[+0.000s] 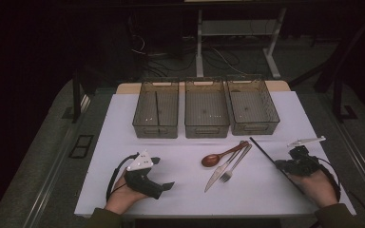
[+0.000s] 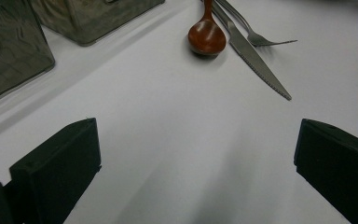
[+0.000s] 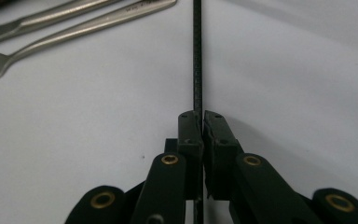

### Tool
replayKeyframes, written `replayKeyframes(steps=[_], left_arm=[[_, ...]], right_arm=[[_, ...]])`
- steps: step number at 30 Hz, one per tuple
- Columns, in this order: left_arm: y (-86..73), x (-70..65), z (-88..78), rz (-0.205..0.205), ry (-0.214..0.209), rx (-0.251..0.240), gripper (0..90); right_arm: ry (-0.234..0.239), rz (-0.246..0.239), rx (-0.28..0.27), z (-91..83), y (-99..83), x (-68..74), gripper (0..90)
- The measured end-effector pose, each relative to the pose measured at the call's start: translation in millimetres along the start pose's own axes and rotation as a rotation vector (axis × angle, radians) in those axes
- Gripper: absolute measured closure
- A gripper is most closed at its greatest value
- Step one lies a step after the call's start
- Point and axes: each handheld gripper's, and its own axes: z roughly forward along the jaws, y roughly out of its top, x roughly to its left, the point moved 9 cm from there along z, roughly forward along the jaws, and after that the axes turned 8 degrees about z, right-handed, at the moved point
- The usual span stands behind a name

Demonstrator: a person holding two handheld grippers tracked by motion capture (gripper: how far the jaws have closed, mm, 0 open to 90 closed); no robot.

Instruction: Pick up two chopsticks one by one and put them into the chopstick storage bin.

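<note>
- High view: the right claw (image 1: 285, 166) sits at the right side of the white worktop (image 1: 180, 190) and is closed on the near end of a thin black strip (image 1: 266, 152). The strip runs from the claw up and left toward the three bins (image 1: 205, 114). It looks like a divider panel, but at this size I cannot be sure. The left claw (image 1: 164, 173) rests low on the worktop, well apart from the strip, and holds nothing. Between the two hands lie a wooden spoon (image 1: 214, 159), a knife (image 1: 221, 172) and a fork (image 1: 233, 168), close together.
- Left gripper view: the two jaws stand wide open over bare worktop. The spoon (image 2: 207, 35), the knife (image 2: 256, 60) and the fork (image 2: 256, 35) lie farther ahead, and nothing is between the jaws.
- Right gripper view: the strip (image 3: 197, 51) is seen edge-on, very thin and straight, with the pads pressed on both its flat faces.
- Handling, as I judge it: the strip seems light and stiff, probably hard plastic, so weight is no problem. Its faces may be smooth and slippery. It is held at one end only, so the long free part can swing or tilt. A hold on the flat faces, as now, seems best. A place nearer the middle would give more control when it is lowered into a bin.
</note>
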Motion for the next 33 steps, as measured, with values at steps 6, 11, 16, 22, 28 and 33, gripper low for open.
replayKeyframes(steps=[6,11,16,22,28,33], left_arm=[[0.2,-0.5,1.3,0.006,-0.001,0.006,0.0],[0.3,-0.2,1.8,0.005,0.001,0.006,0.0],[0.6,-0.7,2.1,0.007,0.004,0.007,0.0],[0.4,-0.1,2.4,0.005,0.01,0.009,0.0],[0.1,0.2,2.3,0.008,0.014,0.013,0.0],[0.1,0.6,2.0,0.009,0.017,0.012,0.0]], right_arm=[[0.02,0.002,-0.011,-5.4,0.8,-1.4,85.2],[0.028,-0.012,-0.033,-10.1,3.0,-1.9,85.2],[0.03,-0.022,-0.066,-19.9,7.2,-1.4,85.2],[0.045,-0.032,-0.103,-30.4,12.2,1.8,85.2],[0.083,-0.045,-0.143,-40.0,17.4,7.4,85.2],[0.113,-0.065,-0.166,-47.9,20.4,15.0,85.2]])
